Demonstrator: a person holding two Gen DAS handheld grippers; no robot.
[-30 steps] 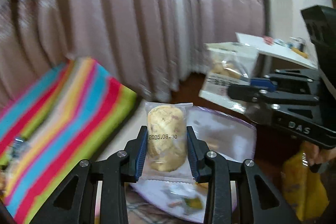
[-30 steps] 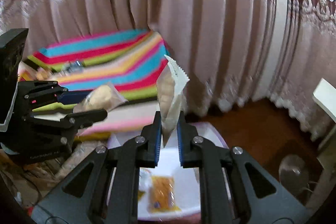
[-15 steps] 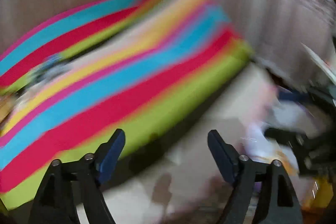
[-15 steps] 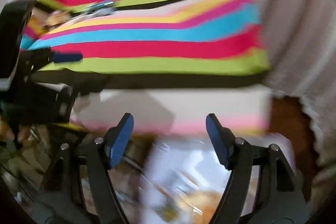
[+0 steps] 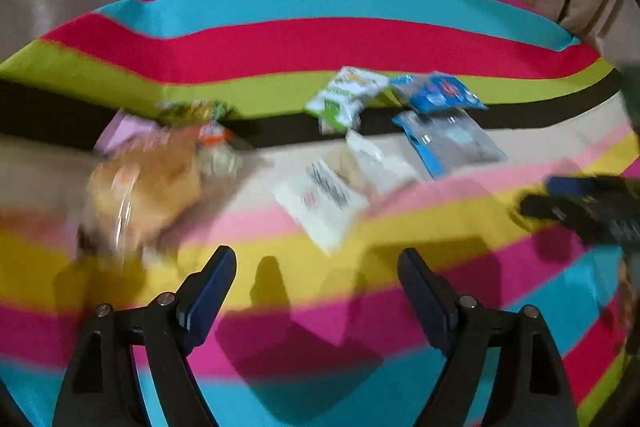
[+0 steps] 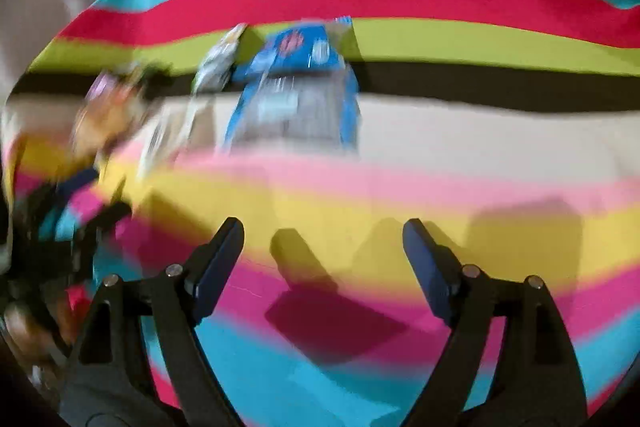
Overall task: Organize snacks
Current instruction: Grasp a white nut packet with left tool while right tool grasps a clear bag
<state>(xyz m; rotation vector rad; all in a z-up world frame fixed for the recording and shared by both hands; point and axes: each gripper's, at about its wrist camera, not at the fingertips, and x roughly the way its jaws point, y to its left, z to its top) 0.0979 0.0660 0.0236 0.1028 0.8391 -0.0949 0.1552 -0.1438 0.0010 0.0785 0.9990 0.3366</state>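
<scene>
1. The left gripper (image 5: 316, 291) is wide apart, holding nothing, above the striped cloth (image 5: 320, 47).
2. The right gripper (image 6: 324, 259) is wide apart too, holding nothing.
3. Farther off, blurry snack packs lie flat on the cloth; the white pack (image 5: 320, 203) points slantwise, the blue pack (image 6: 296, 99) points away.

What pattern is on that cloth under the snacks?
The striped fabric cloth has broad bands of pink, blue, red, green, black, cream and yellow; clearest in the left wrist view.

Left wrist view: aimed down, close over the striped cloth (image 5: 320, 47).
Right wrist view: likewise, from the right.
Shared: blue packets (image 5: 444, 95) (image 6: 298, 49), both blurred.
</scene>
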